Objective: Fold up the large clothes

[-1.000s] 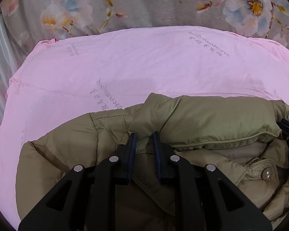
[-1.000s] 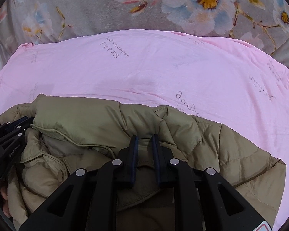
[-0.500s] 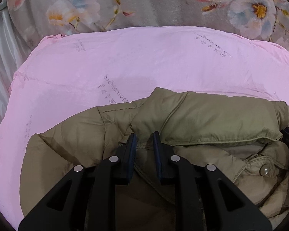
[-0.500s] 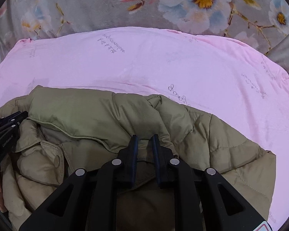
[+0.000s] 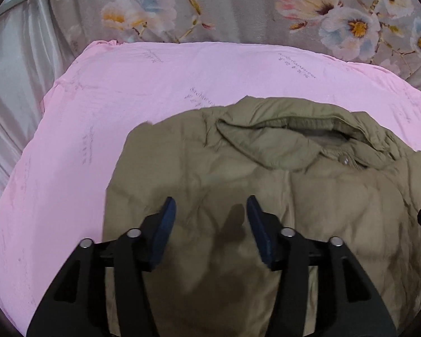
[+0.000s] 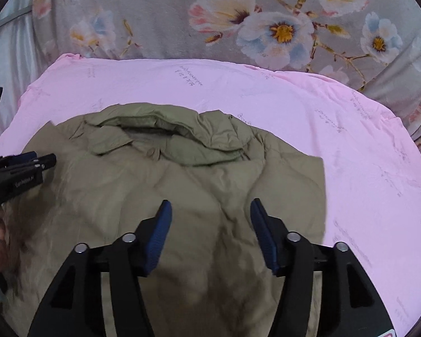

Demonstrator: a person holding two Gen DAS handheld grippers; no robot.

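A second ago both grippers pinched the olive jacket [image 5: 266,185]; now the left gripper [image 5: 210,219] and right gripper [image 6: 210,219] are opening, nothing between their jaws. The jacket lies released on the pink sheet [image 5: 126,90], collar [image 6: 165,137] farthest away, apparently one fold finished.

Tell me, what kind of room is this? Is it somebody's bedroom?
Probably a bedroom, yes. A puffy olive jacket lies spread on a pink sheet, which looks like it covers a bed. Behind it sits a grey flowery blanket, and shiny pale curtain-like fabric hangs at the side.
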